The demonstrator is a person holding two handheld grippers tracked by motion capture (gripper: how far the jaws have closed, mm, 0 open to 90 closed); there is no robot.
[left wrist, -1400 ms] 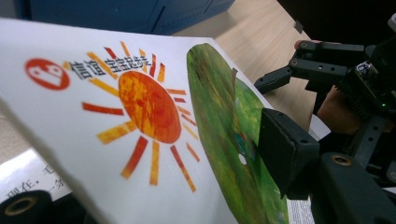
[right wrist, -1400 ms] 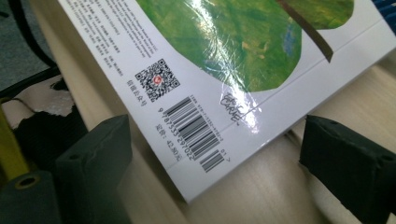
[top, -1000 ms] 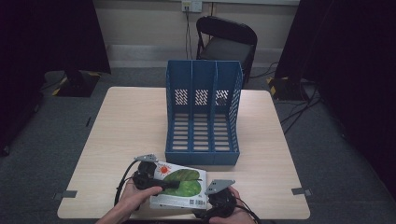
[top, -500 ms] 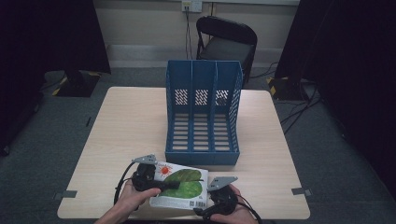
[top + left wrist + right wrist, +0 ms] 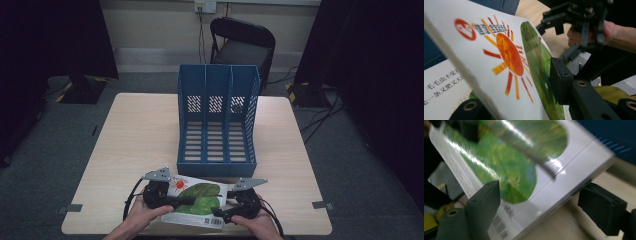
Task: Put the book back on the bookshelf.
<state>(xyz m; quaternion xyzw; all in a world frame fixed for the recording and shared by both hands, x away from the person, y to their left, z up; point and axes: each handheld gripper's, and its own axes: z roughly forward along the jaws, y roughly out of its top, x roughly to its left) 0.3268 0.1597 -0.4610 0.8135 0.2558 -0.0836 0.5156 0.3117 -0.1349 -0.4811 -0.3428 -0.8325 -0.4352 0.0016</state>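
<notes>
At the table's near edge, glossy white picture book with orange sun and green leaf point(image 5: 192, 200) clamped by left gripper point(image 5: 176, 201), right gripper point(image 5: 222, 214) closing around its corner, blue three-slot plastic file rack point(image 5: 217, 120) not yet loaded.

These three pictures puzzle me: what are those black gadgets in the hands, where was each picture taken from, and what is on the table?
No robot here: a person holds a hand-held two-jaw gripper in each hand. The high view looks down from above the table. The other two come from small cameras riding on the grippers, looking along their black jaws.

On the table stands a blue file rack with three compartments. Near the person lies a picture book with a red sun and a green leaf on its cover.

The left gripper has just closed on the book's cover, lifting it off the pages. The right gripper straddles the book's other edge; its jaws have just been closing but do not press on it yet.
</notes>
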